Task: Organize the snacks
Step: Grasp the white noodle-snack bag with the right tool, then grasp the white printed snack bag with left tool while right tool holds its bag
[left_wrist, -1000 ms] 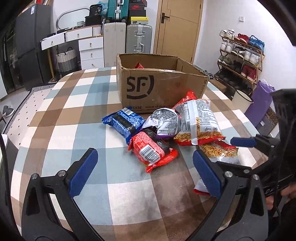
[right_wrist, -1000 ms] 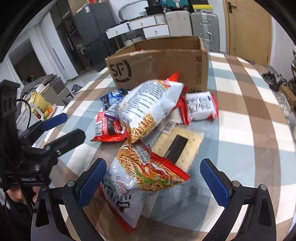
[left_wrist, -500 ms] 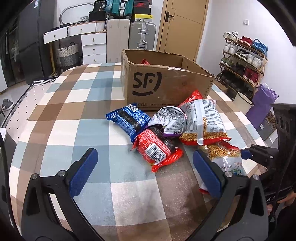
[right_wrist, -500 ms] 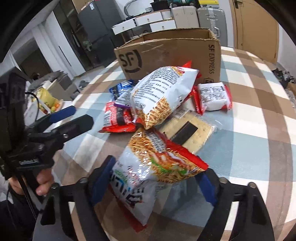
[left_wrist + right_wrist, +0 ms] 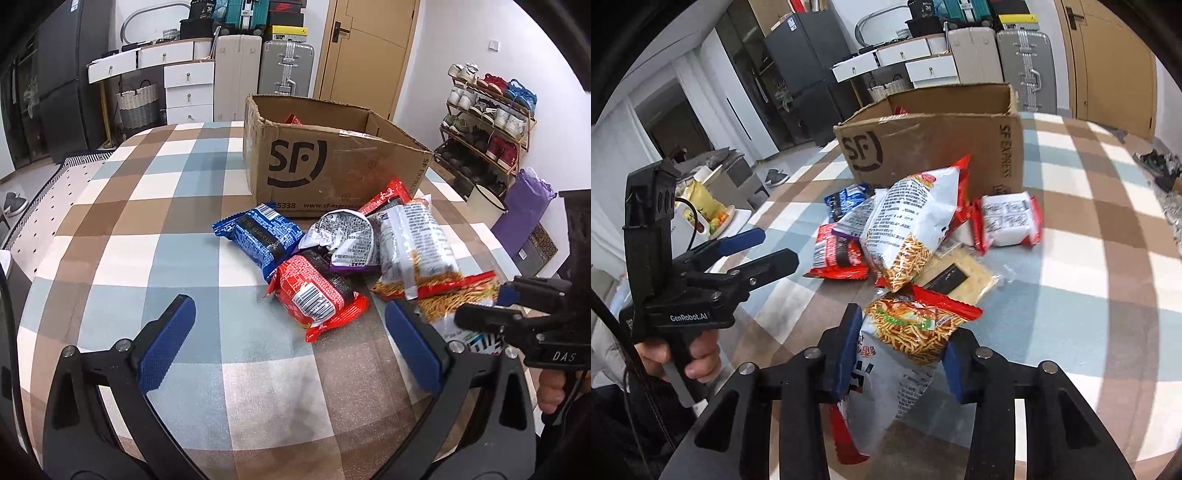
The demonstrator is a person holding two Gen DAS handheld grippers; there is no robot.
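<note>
My right gripper (image 5: 899,354) is closing its jaws on a red and white noodle snack bag (image 5: 912,325), and both blue pads press its sides. The same bag (image 5: 443,306) shows at the right of the left wrist view. Behind it lies a heap: a bigger white noodle bag (image 5: 912,221), a red packet (image 5: 317,295), a blue packet (image 5: 262,236), a silver-purple packet (image 5: 347,236), a cracker pack (image 5: 956,277) and a white packet with red ends (image 5: 1008,221). My left gripper (image 5: 288,325) hangs open over bare tablecloth, left of the heap.
An open cardboard box (image 5: 332,173) marked SF stands just behind the heap, with something red inside. The checked tablecloth (image 5: 155,229) is bare to the left. A shoe rack (image 5: 487,122) and a purple bag (image 5: 524,210) stand beyond the table's right edge.
The right gripper's jaws went from wide open to pressed against the noodle snack bag, whose front end now sits lifted off the cloth. The left gripper stayed open and nearly still.
</note>
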